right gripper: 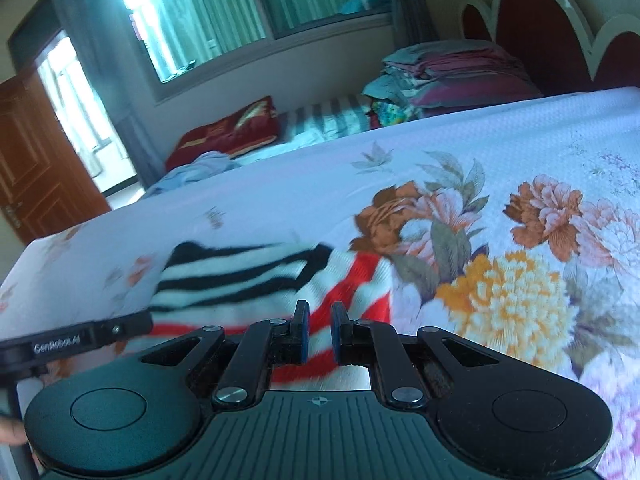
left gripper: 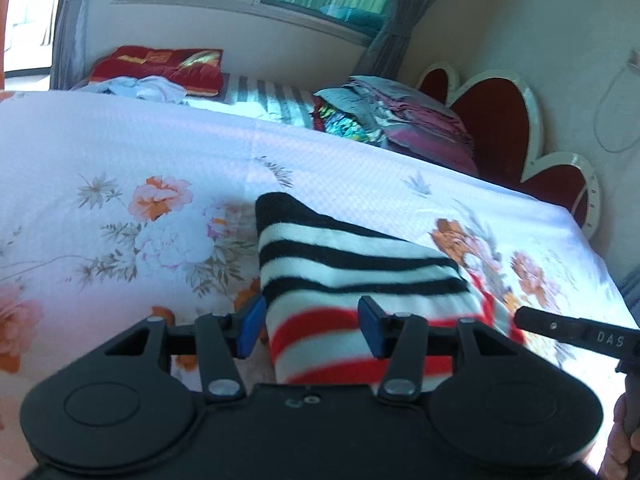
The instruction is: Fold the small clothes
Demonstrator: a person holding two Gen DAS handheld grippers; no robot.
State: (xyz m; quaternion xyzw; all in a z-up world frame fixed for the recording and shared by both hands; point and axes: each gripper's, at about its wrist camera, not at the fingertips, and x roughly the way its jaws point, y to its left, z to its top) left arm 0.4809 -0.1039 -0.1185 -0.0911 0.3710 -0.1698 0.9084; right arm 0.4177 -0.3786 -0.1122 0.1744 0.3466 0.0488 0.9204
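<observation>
A knitted garment (left gripper: 360,256) with black, white and red stripes lies folded on the flowered bed sheet (left gripper: 120,152). My left gripper (left gripper: 310,326) is open over its near left part: one blue pad is at the cloth's left edge and the other rests over the red stripes, which run on unpinched. My right gripper (right gripper: 320,336) is shut on the garment (right gripper: 240,276) at its near red-striped edge. One right finger (left gripper: 568,330) shows at the garment's right corner. One left finger (right gripper: 80,338) shows at its left edge. Both views are blurred by motion.
A stack of folded clothes (left gripper: 404,116) sits at the far side by the red headboard (left gripper: 500,120). A red pillow (left gripper: 160,66) and crumpled pale cloth (left gripper: 140,88) lie on a second bed under the window. A wooden door (right gripper: 32,160) stands at the left.
</observation>
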